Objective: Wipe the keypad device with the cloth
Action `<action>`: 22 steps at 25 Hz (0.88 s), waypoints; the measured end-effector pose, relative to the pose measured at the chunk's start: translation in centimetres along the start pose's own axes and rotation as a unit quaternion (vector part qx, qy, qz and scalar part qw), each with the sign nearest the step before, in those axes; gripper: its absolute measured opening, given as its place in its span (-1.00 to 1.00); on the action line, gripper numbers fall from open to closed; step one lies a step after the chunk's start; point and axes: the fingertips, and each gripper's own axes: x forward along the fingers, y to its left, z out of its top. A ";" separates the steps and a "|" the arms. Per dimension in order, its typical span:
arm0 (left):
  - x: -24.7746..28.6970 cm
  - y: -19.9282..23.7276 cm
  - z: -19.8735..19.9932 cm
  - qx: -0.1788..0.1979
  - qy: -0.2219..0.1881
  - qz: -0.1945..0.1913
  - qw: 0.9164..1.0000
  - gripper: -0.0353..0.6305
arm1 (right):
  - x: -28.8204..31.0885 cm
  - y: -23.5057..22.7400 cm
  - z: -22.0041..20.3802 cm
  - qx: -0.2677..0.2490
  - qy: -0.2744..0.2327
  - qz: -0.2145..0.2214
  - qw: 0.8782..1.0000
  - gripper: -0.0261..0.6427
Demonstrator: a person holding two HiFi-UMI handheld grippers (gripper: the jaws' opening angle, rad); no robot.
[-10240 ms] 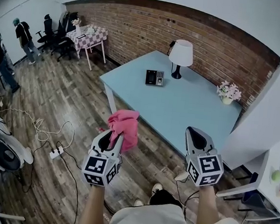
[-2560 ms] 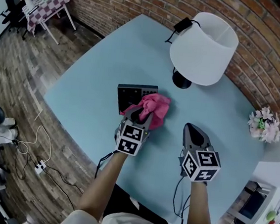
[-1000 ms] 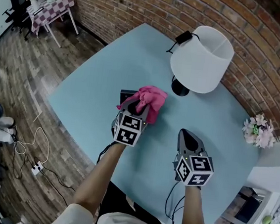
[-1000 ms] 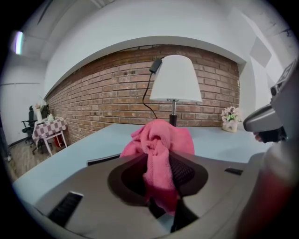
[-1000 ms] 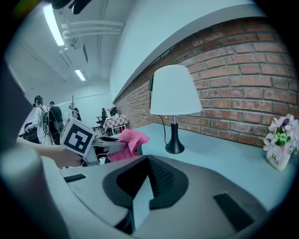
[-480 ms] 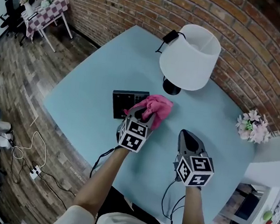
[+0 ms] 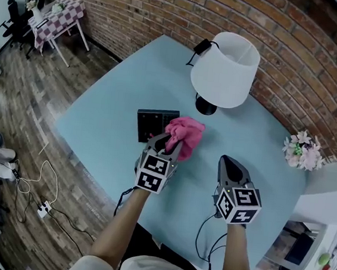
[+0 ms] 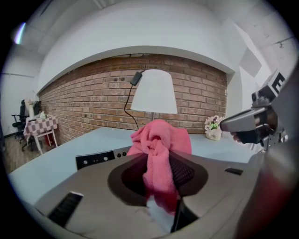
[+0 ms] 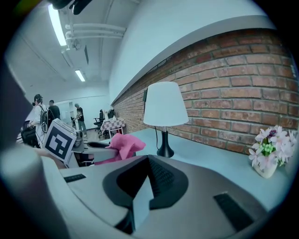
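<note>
A black keypad device [image 7: 154,124] lies on the light blue table [image 7: 111,113], left of the lamp base. My left gripper [image 7: 169,141] is shut on a pink cloth [image 7: 184,134], which bunches over the device's right end. In the left gripper view the pink cloth [image 8: 159,158] hangs between the jaws, and the keypad device [image 8: 96,158] shows just behind on the left. My right gripper [image 7: 226,166] hovers above the table to the right, shut, with nothing in it. The right gripper view shows the pink cloth [image 9: 122,144] at the left.
A white-shaded lamp [image 7: 224,69] on a black base stands just behind the device, its cord running to a plug on the brick wall. A small flower pot [image 7: 301,152] sits at the table's far right. The near table edge runs just left of the device.
Over ten seconds I came from the floor up to the table. In the last second the left gripper slid the cloth from on top of the device toward its right end.
</note>
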 end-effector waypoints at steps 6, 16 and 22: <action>-4.4 1.1 1.1 -0.006 -0.022 0.033 0.999 -0.46 | -1.1 1.3 1.3 -0.012 -0.012 0.017 1.000 -0.88; -11.6 0.8 2.5 -0.009 -0.042 0.073 0.996 -0.46 | -4.1 4.2 3.6 -0.032 -0.033 0.055 0.997 -0.88; -15.5 -0.2 3.3 -0.014 -0.057 0.091 0.994 -0.46 | -6.4 5.4 4.8 -0.050 -0.045 0.072 0.995 -0.88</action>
